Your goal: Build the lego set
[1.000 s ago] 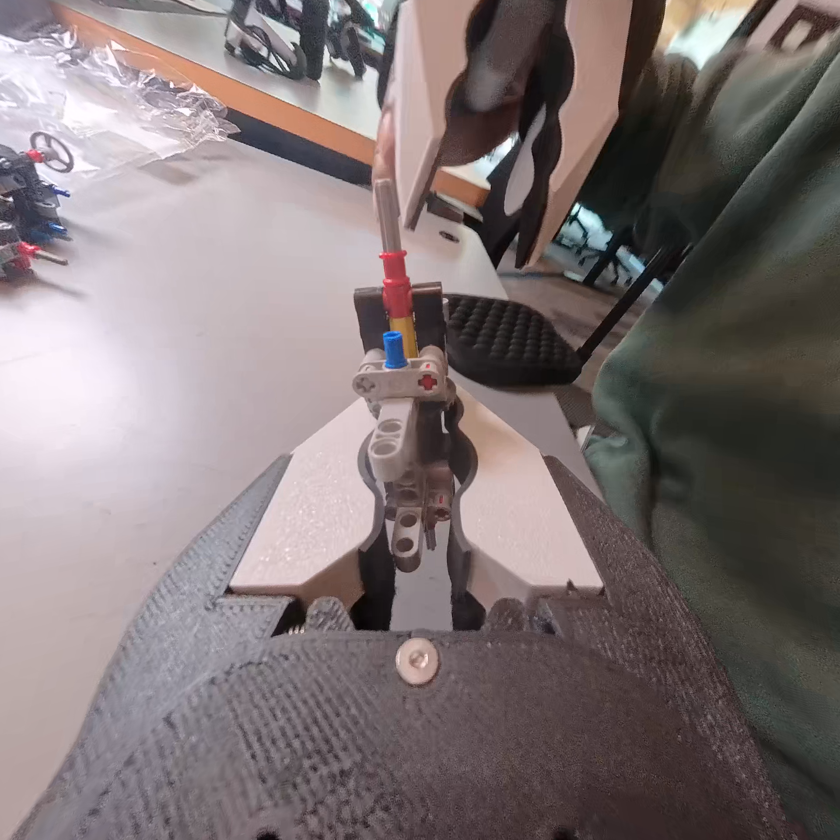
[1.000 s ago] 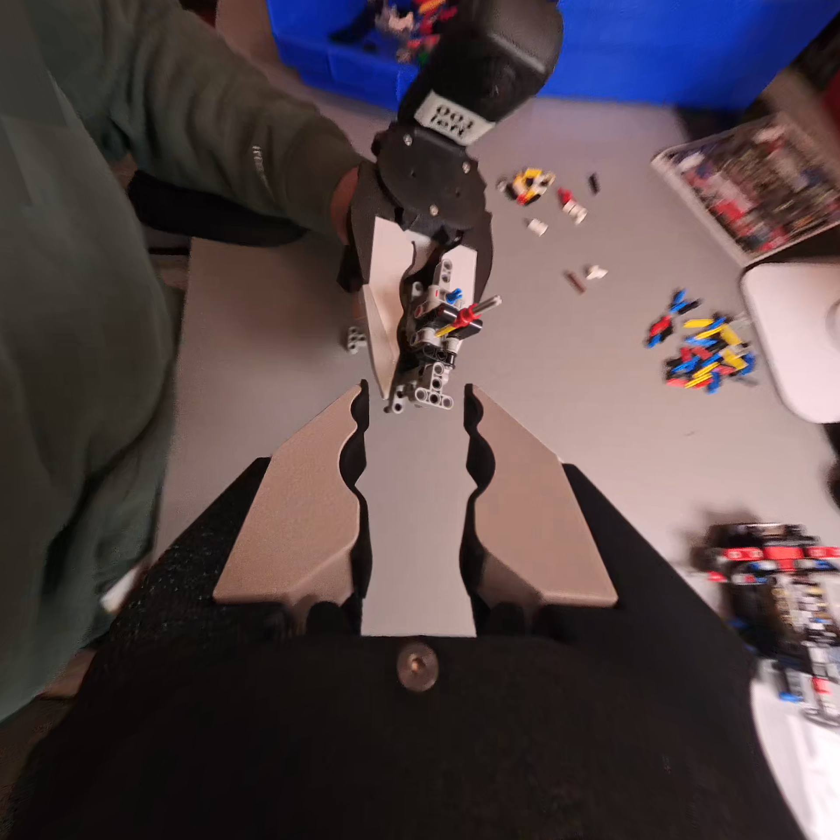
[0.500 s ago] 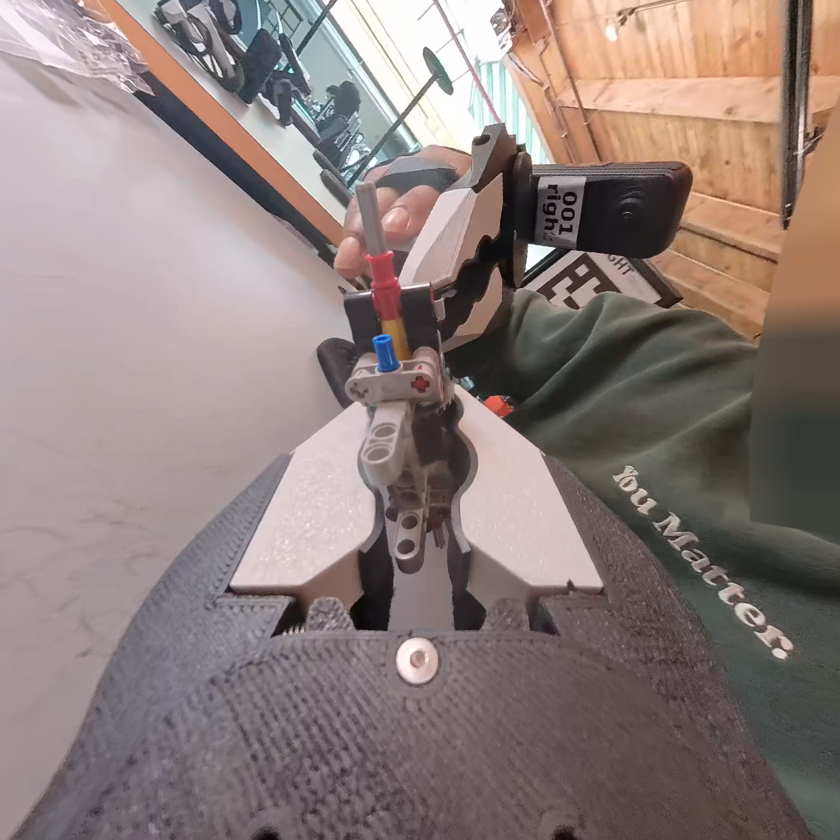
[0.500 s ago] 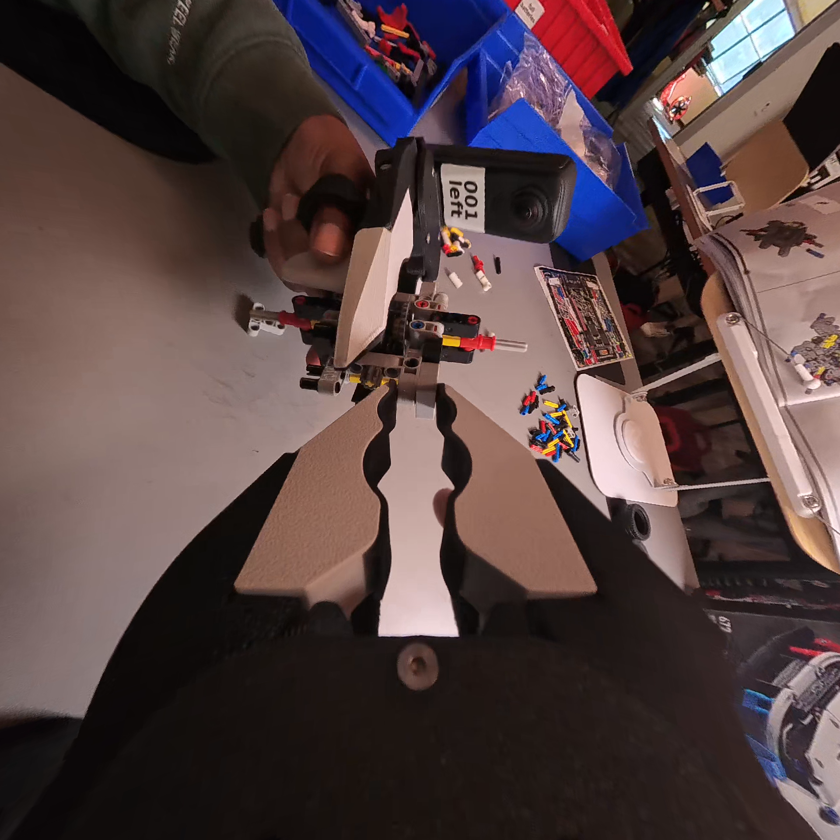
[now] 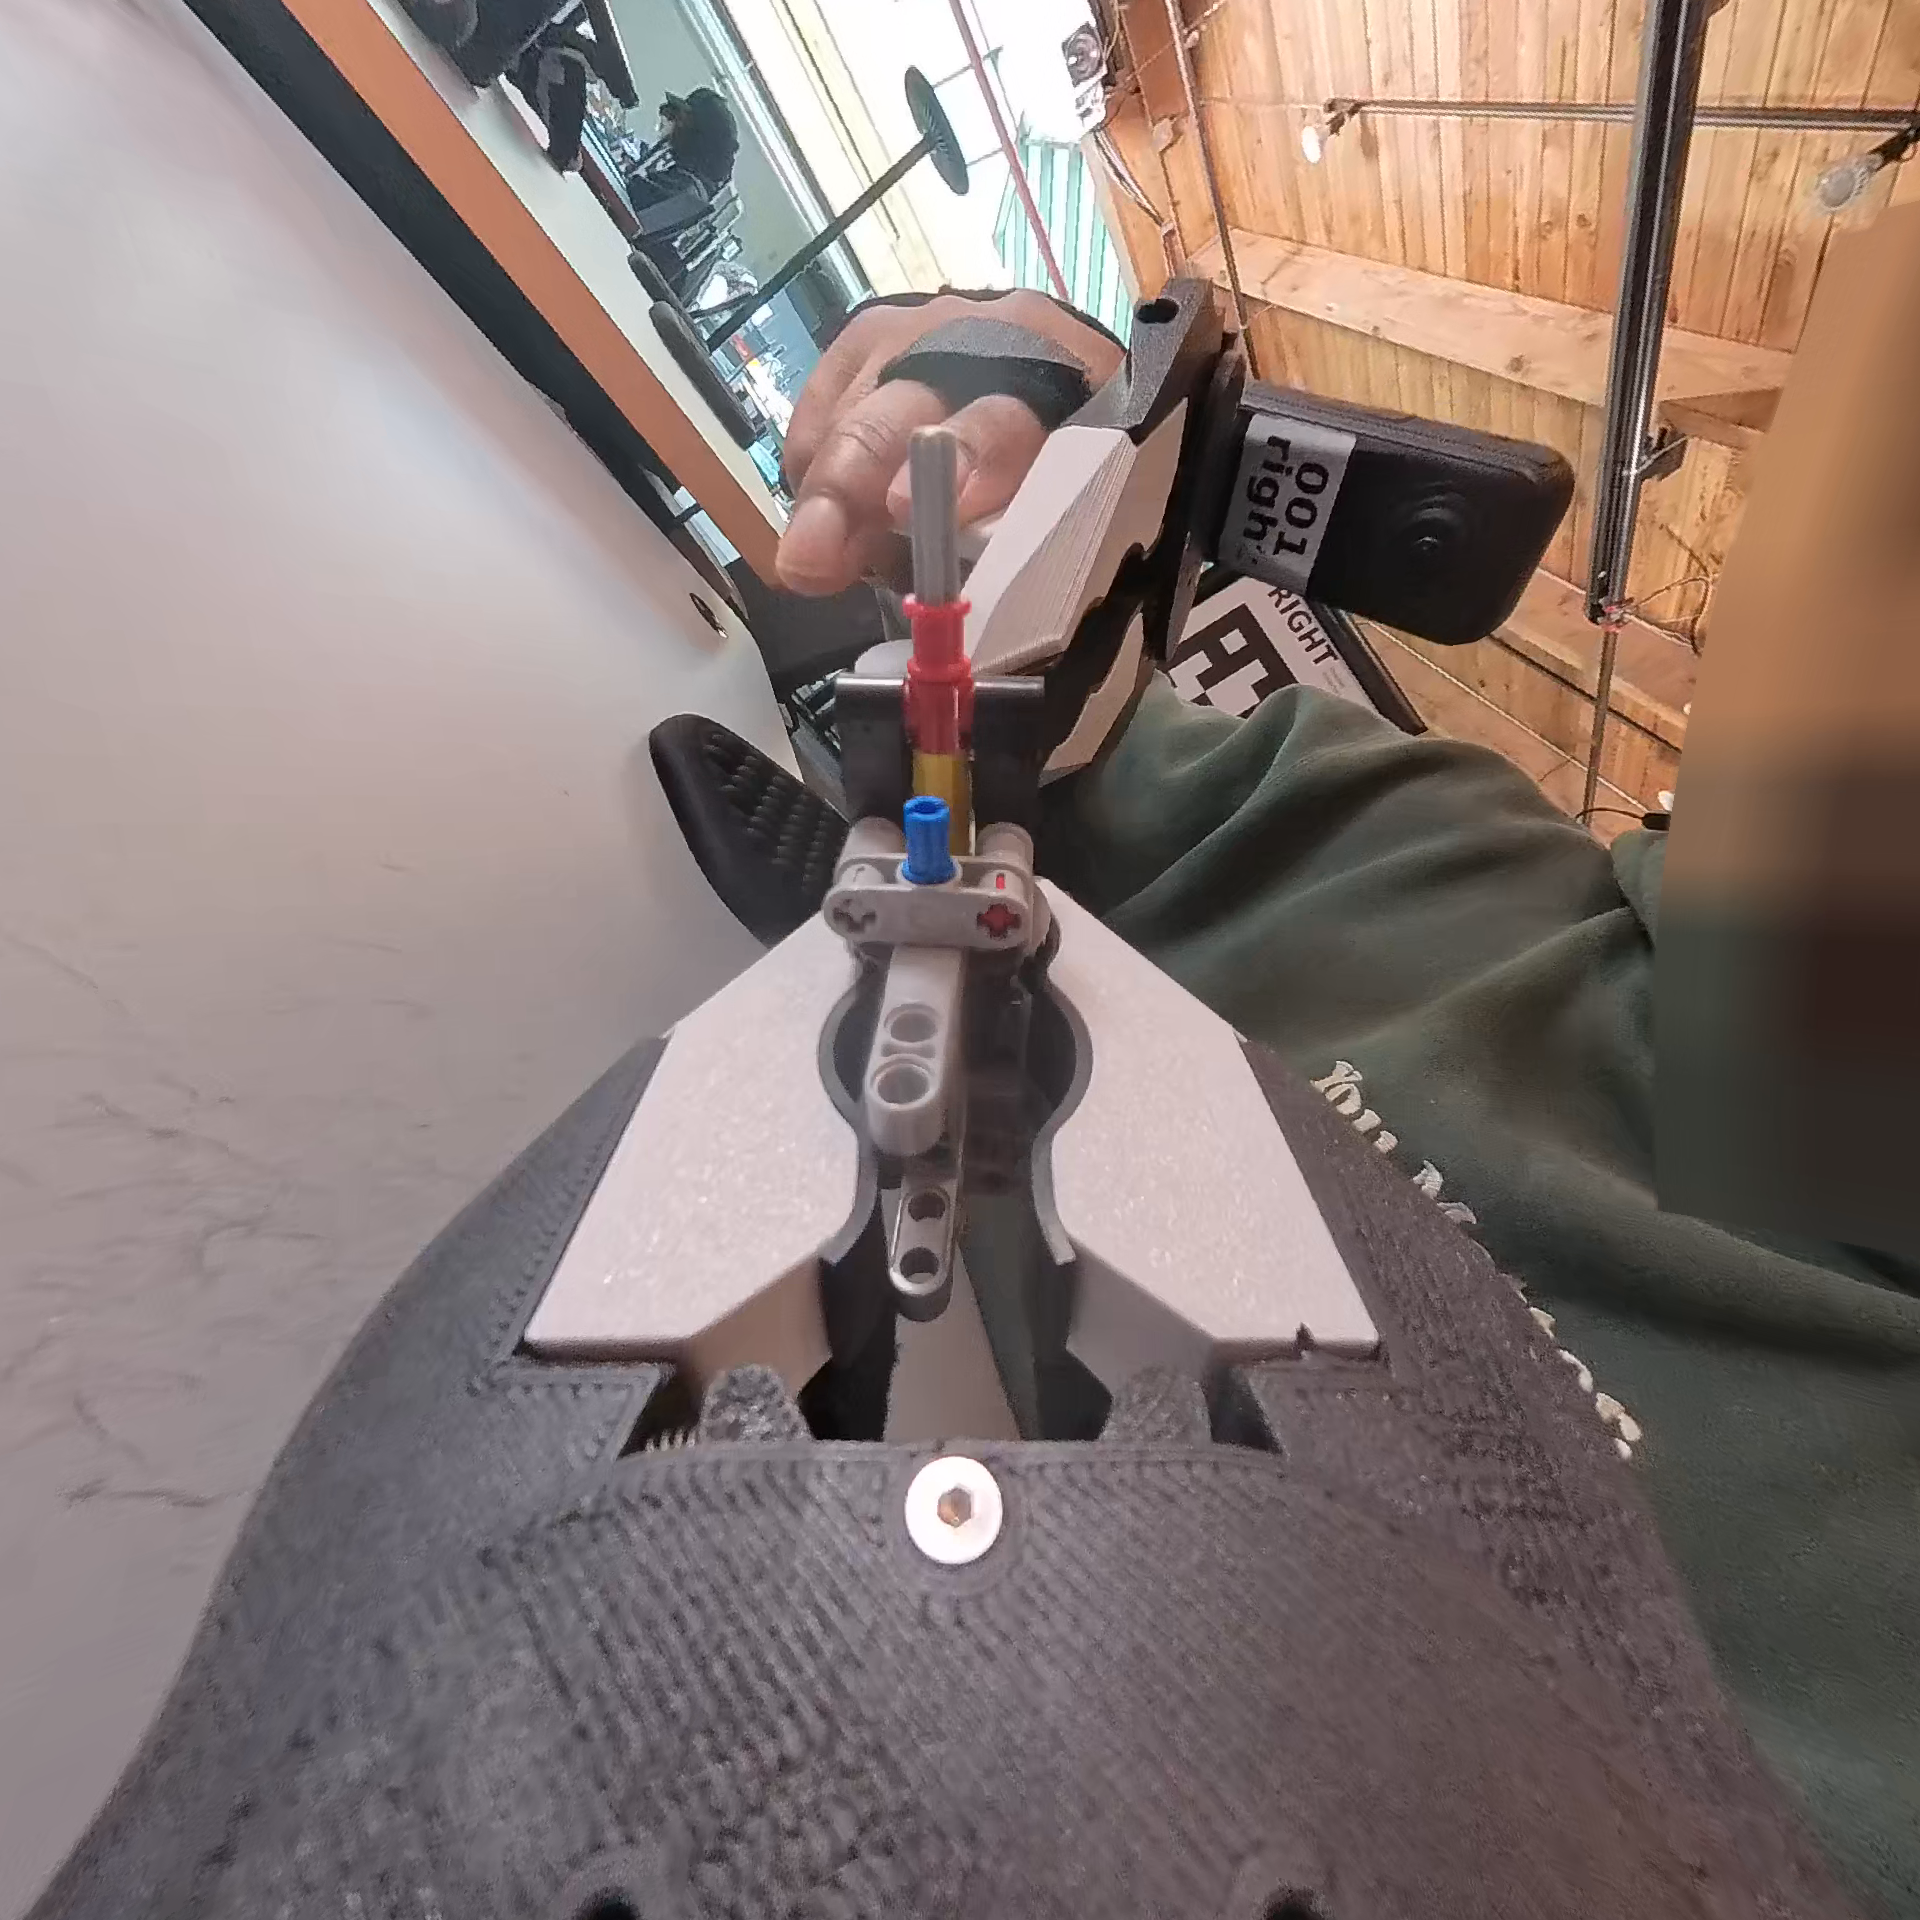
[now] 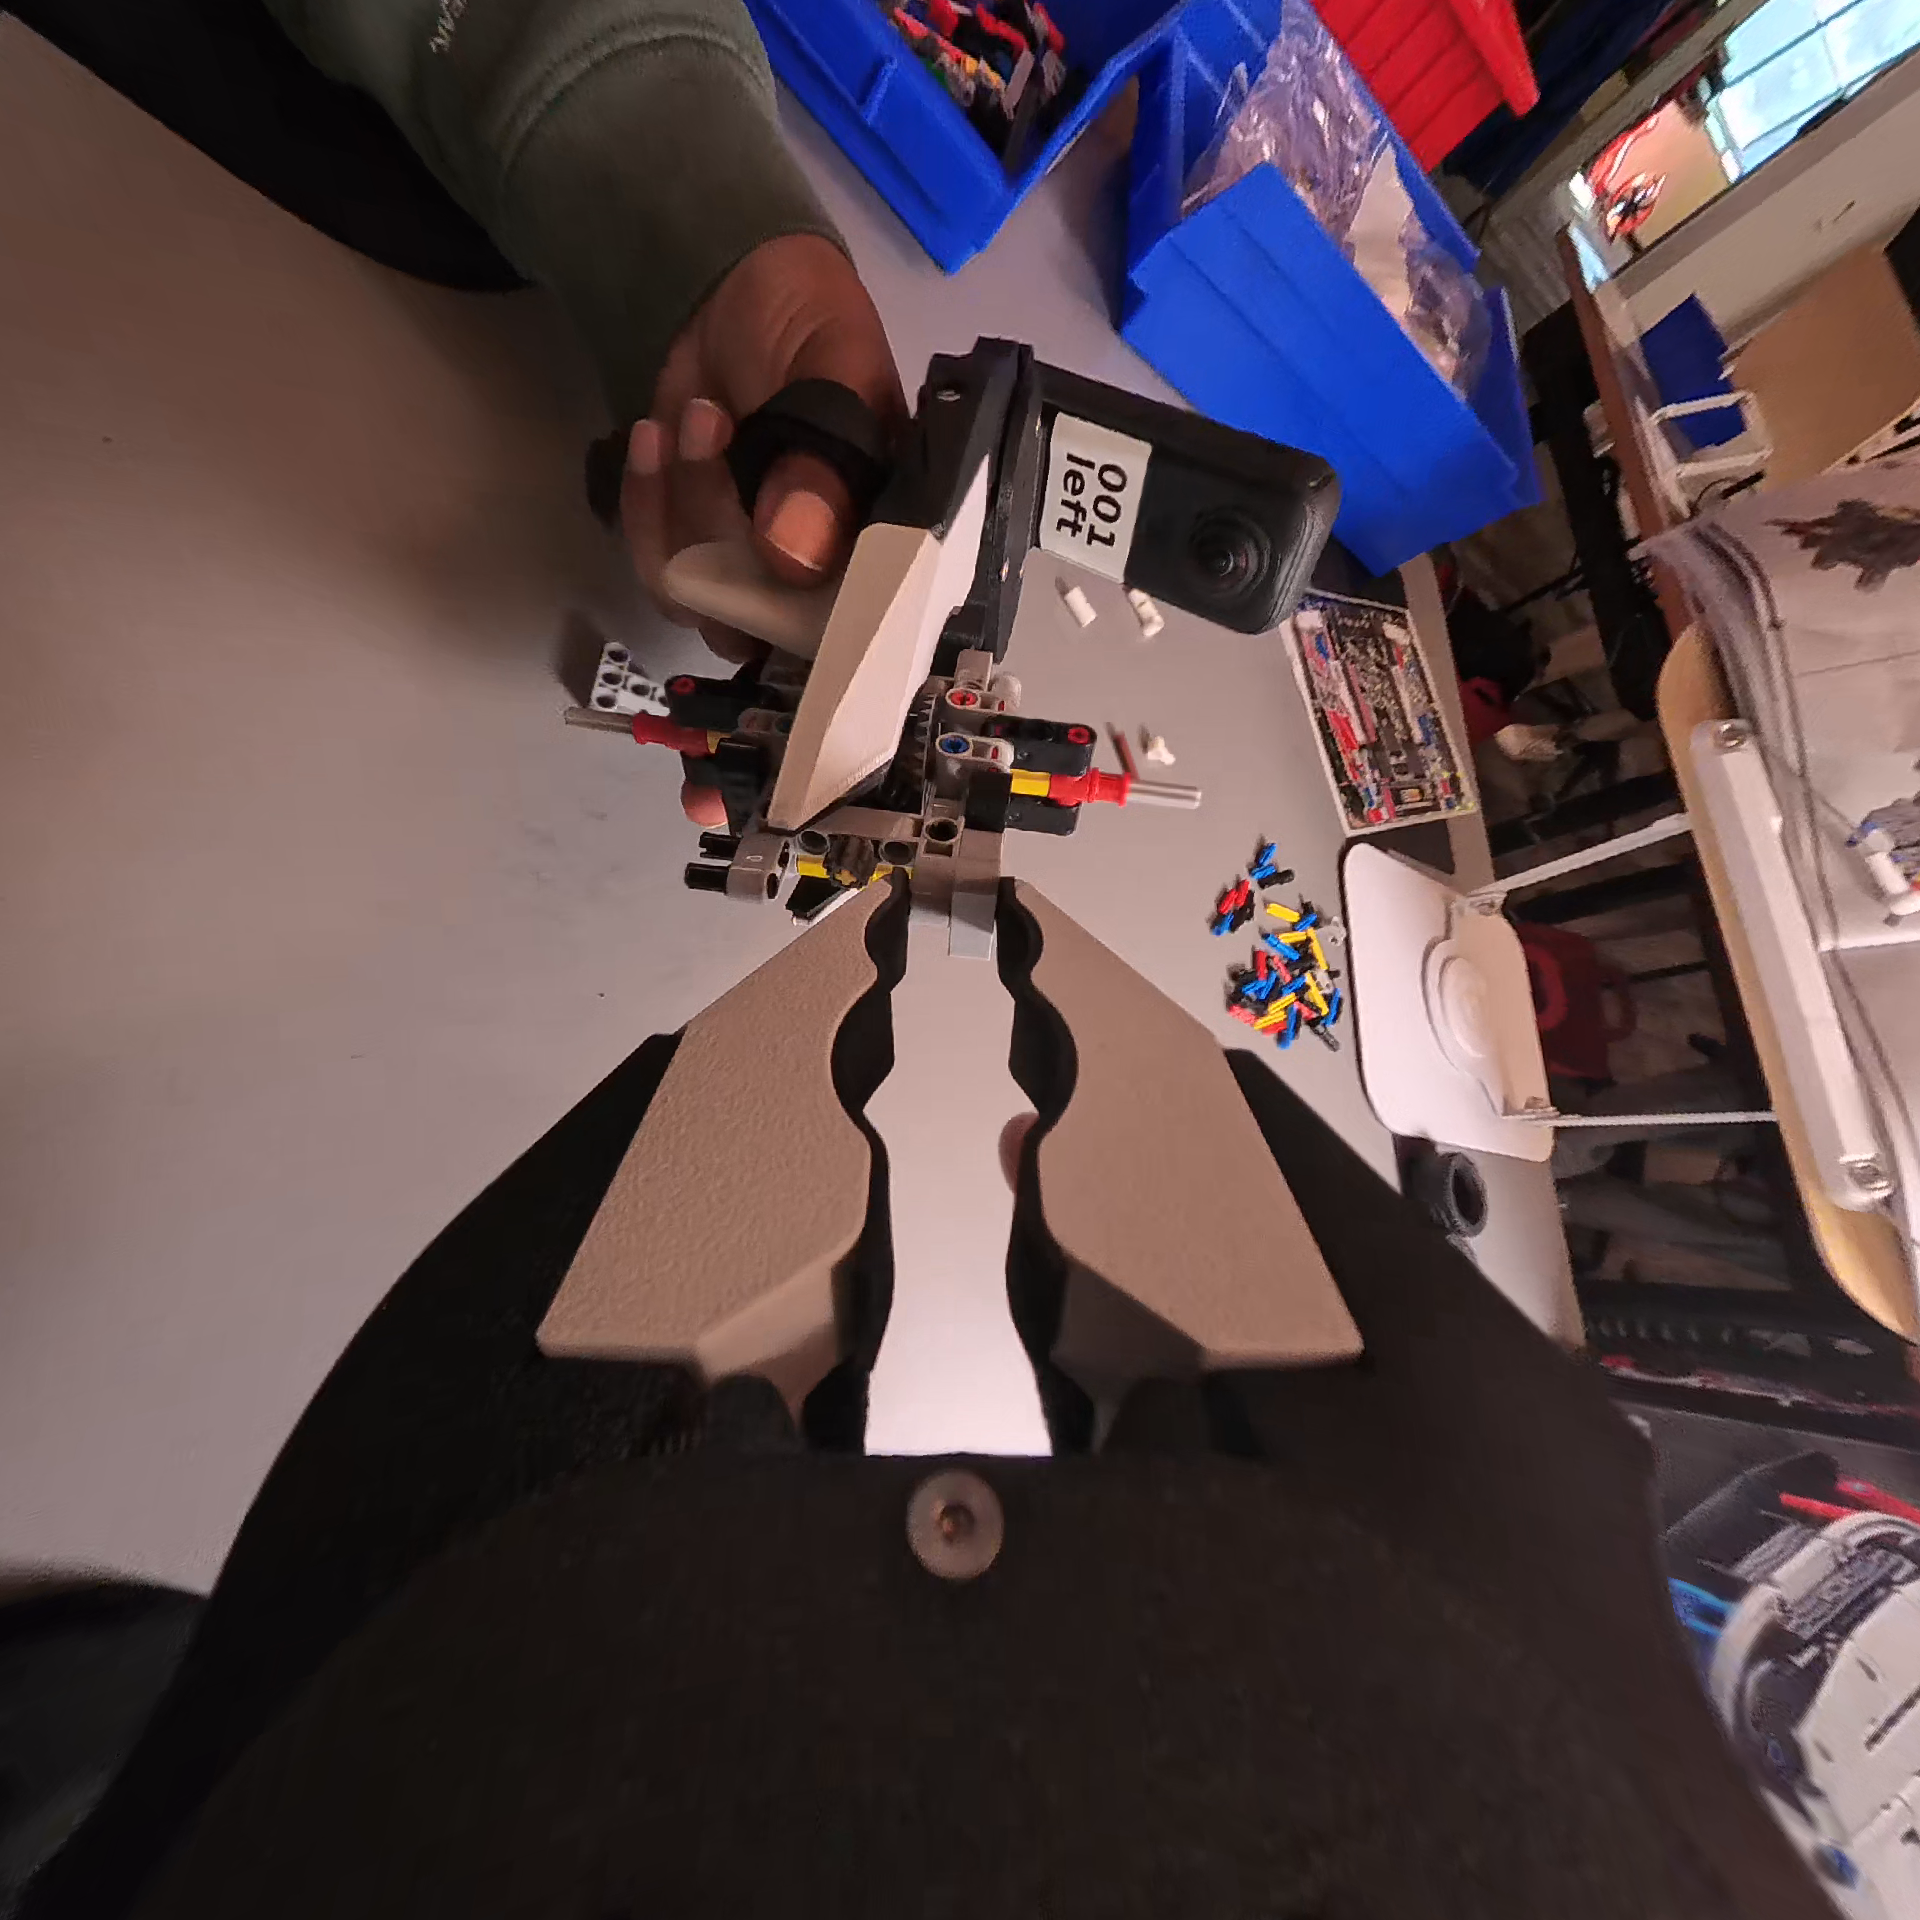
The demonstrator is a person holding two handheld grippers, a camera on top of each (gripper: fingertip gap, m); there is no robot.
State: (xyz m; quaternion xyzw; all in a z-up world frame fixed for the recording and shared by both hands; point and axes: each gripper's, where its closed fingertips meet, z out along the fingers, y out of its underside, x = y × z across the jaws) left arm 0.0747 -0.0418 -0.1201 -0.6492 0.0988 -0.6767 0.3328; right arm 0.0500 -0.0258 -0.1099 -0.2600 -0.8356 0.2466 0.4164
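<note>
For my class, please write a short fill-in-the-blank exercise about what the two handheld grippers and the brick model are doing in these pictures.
1. The left gripper is shut on a toy brick assembly, from which a ____ pin sticks up beside a yellow and red axle.
2. The right gripper has a ____ beam of that assembly between its fingertips.
3. The loose pile of small pins lies on the ____.

Missing words: blue; grey; table

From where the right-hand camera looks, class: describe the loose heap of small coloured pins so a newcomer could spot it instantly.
Start at the grey table and go right of the brick assembly clamped in the left gripper. There, just before the white chair seat, lies the heap of pins. Unlike the lone white bits nearby, it is a dense blue, yellow, red and black cluster.
</note>
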